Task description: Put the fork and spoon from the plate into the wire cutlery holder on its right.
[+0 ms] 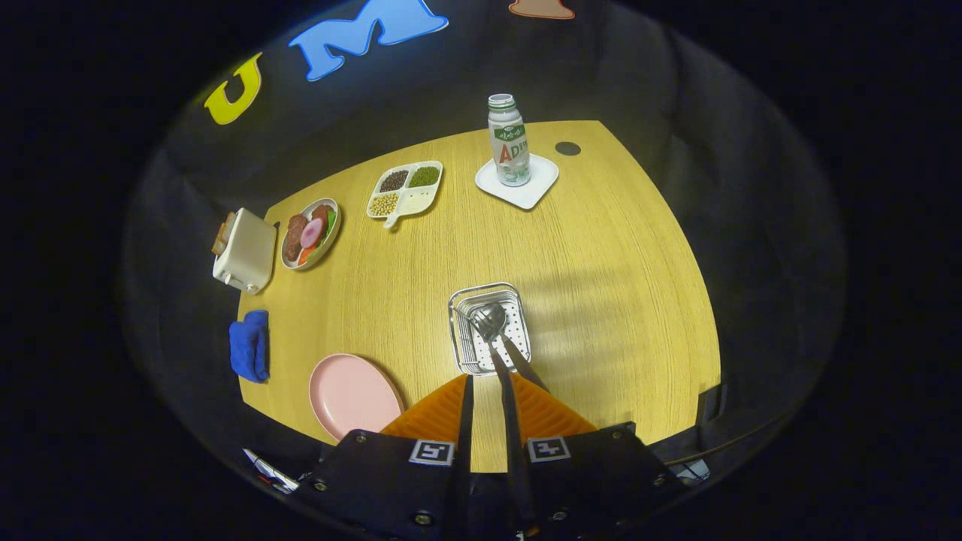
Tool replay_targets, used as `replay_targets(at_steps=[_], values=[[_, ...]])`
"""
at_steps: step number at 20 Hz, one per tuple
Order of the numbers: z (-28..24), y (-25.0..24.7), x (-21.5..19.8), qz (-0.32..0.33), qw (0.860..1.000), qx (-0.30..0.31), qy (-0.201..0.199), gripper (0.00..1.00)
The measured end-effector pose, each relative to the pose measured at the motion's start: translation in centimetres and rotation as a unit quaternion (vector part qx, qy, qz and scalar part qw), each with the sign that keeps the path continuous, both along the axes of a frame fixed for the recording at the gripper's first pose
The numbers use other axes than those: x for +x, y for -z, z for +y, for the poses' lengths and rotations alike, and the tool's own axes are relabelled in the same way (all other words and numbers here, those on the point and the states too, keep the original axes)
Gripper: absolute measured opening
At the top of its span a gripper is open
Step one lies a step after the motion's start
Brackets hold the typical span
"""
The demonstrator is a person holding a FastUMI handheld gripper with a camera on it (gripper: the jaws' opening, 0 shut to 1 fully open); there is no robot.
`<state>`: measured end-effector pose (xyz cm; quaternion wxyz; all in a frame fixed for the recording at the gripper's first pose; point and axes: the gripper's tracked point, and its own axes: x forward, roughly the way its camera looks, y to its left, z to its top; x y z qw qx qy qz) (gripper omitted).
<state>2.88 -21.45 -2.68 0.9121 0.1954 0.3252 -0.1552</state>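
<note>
One spoon [490, 319] gripped between clenched jaws of the gripper [488, 387], bowl over one wire holder [490, 328]; one empty pink plate [353, 394] left on table [601, 248].

The only printed wording stood on the bottle [509, 143] at the far side of the desk [601, 285]: a white and green label with a few large red and green characters and finer print around them, too small to make out. Two square black-and-white coded markers [431, 451] sat on the gripper [492, 383], one on each side behind the jaws; they carried a block pattern, not letters or numbers. The jaws stood a narrow gap apart, with the spoon [488, 319] handle running into that gap; whether both pressed on it could not be told.
</note>
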Motion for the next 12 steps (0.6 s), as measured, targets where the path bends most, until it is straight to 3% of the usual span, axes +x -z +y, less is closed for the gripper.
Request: replay_targets(at_steps=[8, 12], values=[[-0.2, 0.5, 0.9, 0.003, 0.999, -0.032, -0.004, 0.21], [0.3, -0.7, 2.2, -0.034, 0.999, -0.036, -0.009, 0.21]])
